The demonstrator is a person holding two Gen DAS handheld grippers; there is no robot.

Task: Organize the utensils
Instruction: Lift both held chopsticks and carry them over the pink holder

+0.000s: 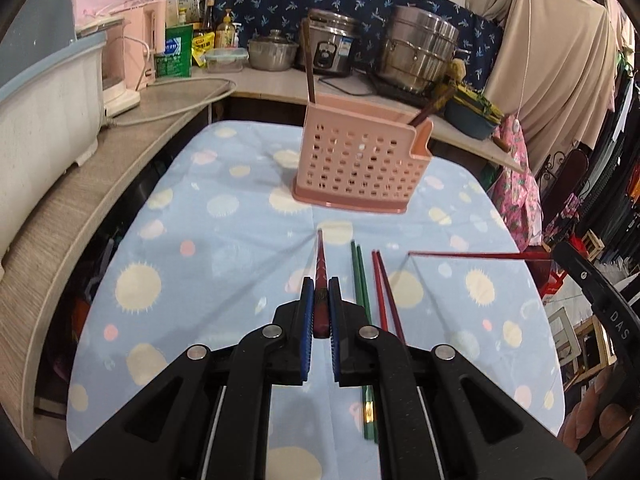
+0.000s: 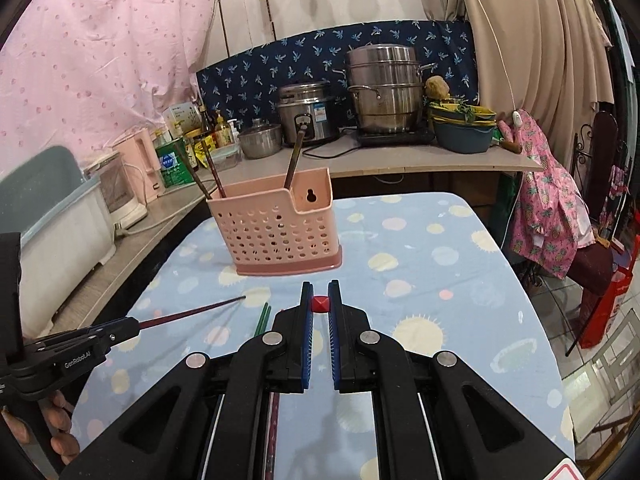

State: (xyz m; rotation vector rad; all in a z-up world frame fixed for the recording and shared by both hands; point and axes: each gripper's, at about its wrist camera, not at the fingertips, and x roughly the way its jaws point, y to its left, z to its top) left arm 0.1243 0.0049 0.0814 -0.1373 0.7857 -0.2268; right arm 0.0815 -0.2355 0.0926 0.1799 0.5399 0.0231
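Both clamped: left gripper [image 1: 320, 300] pinching a dark red chopstick [image 1: 320, 256], right gripper [image 2: 320, 304] nipping a red chopstick end [image 2: 320, 304], short of pink holder [image 2: 276, 224].

hidden: red chopstick [image 2: 320, 304] shaft behind fingers [image 2: 307, 320] | holder [image 1: 356, 152] contents' lower ends, perhaps chopsticks

Perforated plastic holder [image 2: 280, 232], seemingly matt; soft cloth [image 2: 420, 280] beneath.
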